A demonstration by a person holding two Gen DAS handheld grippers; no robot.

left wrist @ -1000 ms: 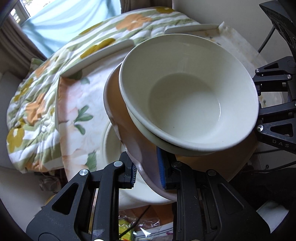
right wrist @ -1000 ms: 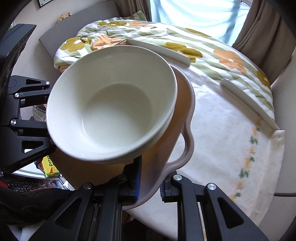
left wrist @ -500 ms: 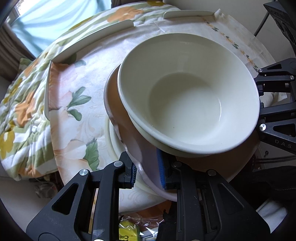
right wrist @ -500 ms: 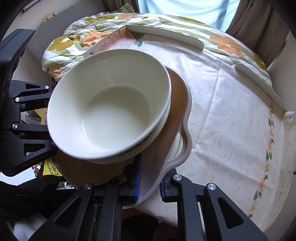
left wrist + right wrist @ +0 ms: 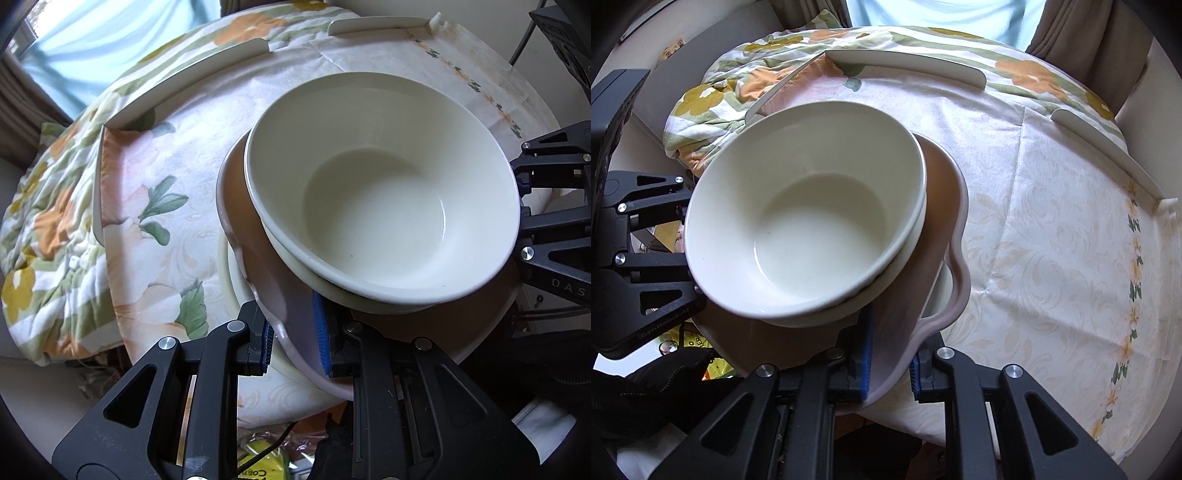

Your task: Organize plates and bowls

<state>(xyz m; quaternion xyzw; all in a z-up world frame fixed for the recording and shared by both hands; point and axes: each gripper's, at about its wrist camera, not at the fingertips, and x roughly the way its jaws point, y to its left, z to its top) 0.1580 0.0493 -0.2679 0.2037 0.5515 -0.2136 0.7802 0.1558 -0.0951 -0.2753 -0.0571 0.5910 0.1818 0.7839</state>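
At six o'clock in the left wrist view, the left gripper [image 5: 293,343] reaches forward and slightly upward, its blue-padded fingers [image 5: 320,334] clenched on the near rim of a pinkish-brown scalloped plate [image 5: 258,254]. Opposite it, at three o'clock in that view, the right gripper [image 5: 522,206] comes in sideways to the plate's far edge. Seen from the right wrist camera, the right gripper [image 5: 890,354] sits at six o'clock with its fingers [image 5: 866,349] grasping the plate [image 5: 945,206] by the wavy rim, while the left gripper [image 5: 690,254] enters from nine o'clock.

On the plate rests a cream bowl [image 5: 380,184] nested in a second bowl [image 5: 295,258] of which only the rim shows; both open upward, tilted a little. From the right wrist camera the top bowl [image 5: 805,229] fills the ten o'clock part of the picture.

Under the plate's seven o'clock edge a white plate [image 5: 236,280] lies on the counter [image 5: 166,147], which is round and covered with a floral cloth. White curved edge guards [image 5: 905,62] sit along the counter's far side toward twelve o'clock. Whether the carried plate touches the white one I cannot tell.
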